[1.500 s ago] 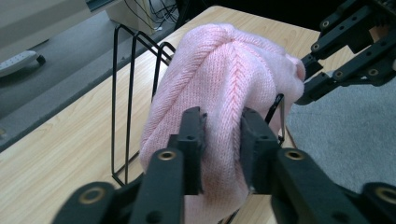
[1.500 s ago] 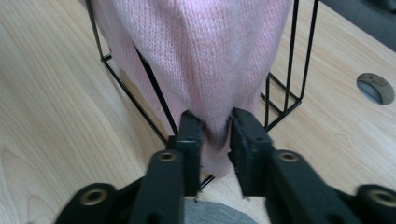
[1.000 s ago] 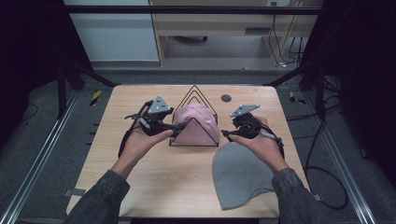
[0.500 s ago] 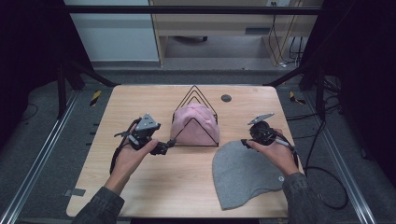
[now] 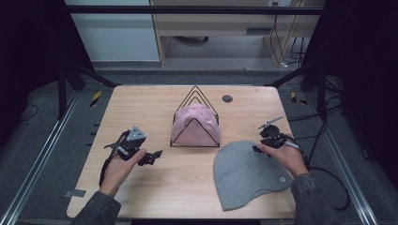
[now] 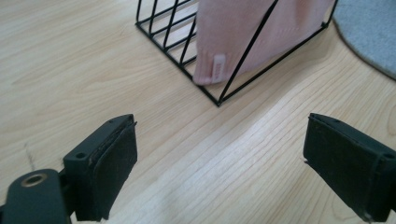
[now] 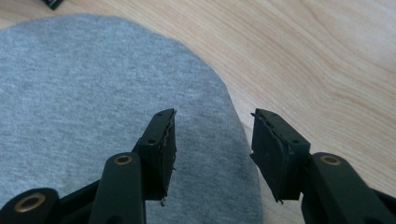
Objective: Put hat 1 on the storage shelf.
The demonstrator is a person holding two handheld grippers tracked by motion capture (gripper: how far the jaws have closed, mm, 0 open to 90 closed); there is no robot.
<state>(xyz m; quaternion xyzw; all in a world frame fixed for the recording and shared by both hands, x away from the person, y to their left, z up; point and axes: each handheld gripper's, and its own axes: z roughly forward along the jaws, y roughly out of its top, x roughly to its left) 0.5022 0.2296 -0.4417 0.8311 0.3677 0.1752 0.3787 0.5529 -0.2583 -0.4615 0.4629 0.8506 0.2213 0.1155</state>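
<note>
Both claws left the rack (image 5: 195, 123); right claw (image 7: 212, 154) partly hides grey hat (image 7: 93, 107).

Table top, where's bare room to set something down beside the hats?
Bare wood runs along the table's left side, from the wire rack holding the pink hat out to the edge, plus the near strip left of the grey hat. The right near corner is crowded by that hat.

surface (image 5: 155, 103): light wood | far right on it: small dark round disc (image 5: 227, 98) | floor left: yellow-black marker (image 5: 95, 98) | floor far right: cables (image 5: 286, 42)
</note>
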